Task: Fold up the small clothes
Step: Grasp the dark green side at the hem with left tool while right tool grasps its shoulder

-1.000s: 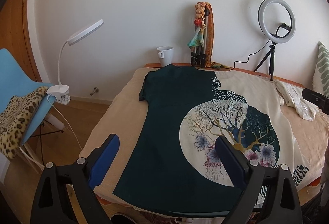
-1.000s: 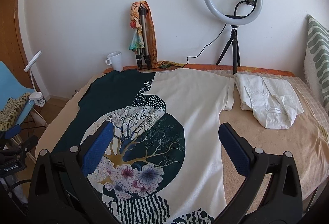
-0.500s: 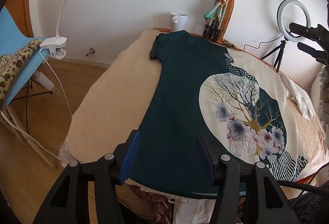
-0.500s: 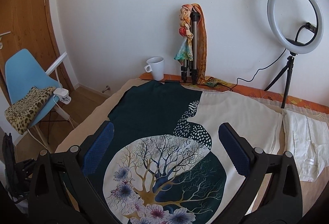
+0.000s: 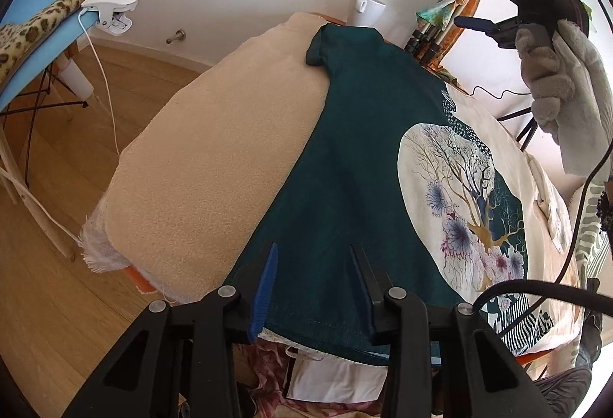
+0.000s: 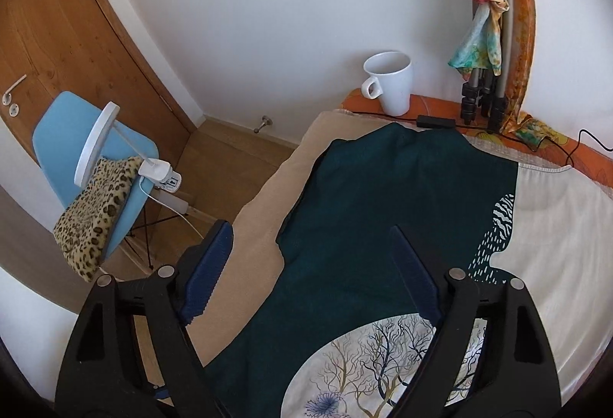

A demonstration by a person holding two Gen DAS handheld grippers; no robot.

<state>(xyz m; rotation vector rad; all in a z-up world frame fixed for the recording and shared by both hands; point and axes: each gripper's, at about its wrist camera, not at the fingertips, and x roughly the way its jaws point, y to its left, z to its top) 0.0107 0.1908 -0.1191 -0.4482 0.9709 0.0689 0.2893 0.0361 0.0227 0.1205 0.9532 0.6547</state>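
1. T-shirt (image 5: 345, 157), dark teal on one half, cream on the other, printed with a round tree-and-flower motif: lay flat and unfolded on the beige blanket (image 5: 214, 149), neck toward the wall, hem at the near edge. Spread thus, presumably, so that a side could be lifted over.
2. Left gripper (image 5: 312, 287): jaws apart, though only narrowly, poised over the teal hem near its left corner; whether the pads touched the cloth could not be told. Placement suggested a pinch at the hem.
3. Right gripper (image 6: 306, 268): jaws wide apart, holding nothing, hovering above the teal sleeve and shoulder. In the left wrist view it appeared raised well above the bed in a gloved hand (image 5: 559, 73). Likely meant to take the sleeve end, matching the left.
4. Folding judged not yet begun.
5. White mug (image 6: 389, 82): upright at the head of the bed, just beyond the collar.
6. Folded tripod draped with scarves (image 6: 486, 27): against the wall beside the mug.
7. Blue chair (image 6: 95, 157) bearing a leopard-print cloth and a clip-on lamp: on the floor, well apart.
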